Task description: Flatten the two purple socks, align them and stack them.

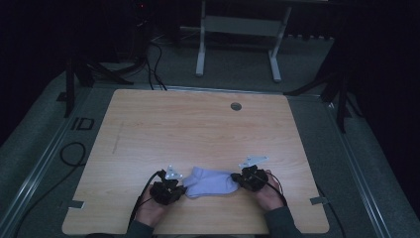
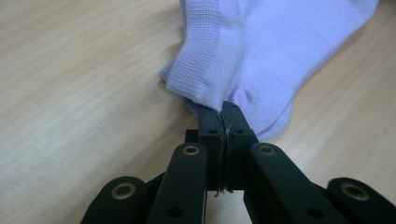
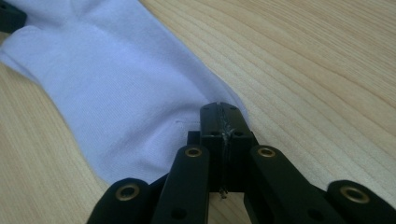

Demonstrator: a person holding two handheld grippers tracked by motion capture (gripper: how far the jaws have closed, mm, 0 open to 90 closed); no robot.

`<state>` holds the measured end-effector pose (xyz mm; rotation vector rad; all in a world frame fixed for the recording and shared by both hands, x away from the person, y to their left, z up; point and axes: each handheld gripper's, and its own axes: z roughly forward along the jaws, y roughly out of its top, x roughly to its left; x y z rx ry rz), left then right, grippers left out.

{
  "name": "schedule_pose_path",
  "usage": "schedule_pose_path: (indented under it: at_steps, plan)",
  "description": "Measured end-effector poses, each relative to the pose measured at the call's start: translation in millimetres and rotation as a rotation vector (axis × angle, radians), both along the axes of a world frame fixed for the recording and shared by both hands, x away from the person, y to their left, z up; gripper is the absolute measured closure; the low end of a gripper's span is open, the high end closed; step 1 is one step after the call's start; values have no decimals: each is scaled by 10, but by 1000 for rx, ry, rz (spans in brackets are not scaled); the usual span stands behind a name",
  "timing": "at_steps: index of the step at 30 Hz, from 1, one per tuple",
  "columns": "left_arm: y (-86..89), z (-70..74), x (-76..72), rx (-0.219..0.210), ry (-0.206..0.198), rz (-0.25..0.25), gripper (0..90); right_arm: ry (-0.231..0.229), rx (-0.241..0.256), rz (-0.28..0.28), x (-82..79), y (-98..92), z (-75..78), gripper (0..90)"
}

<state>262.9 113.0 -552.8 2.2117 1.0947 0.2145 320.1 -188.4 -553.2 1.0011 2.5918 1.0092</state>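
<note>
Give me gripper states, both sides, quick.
Left gripper: closed, pinching the cuff end of the pale lilac sock.
Right gripper: closed on the sock's other end, jaws pressed together.

The sock (image 2: 261, 56) is running off the top edge of the left gripper view, so its far end is being cut away there. In the right gripper view the sock (image 3: 107, 88) is likewise leaving the frame at the top left corner. The sock's hem is disappearing between the closed jaws of the left gripper (image 2: 223, 108), and its toe edge is lying hidden under the right gripper (image 3: 219, 108).
</note>
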Motion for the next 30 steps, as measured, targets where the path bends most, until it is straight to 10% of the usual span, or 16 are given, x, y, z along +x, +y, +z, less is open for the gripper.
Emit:
schedule_pose_path:
  at_steps: [16, 30]
  plan:
    - [17, -25, 110, 14, -73, 46, 769, -3, 18, -84, -52, 23, -10, 890]
    - [258, 80, 147, -52, -141, 129, 578, -101, 119, -85, -138, -129, 201, 799]
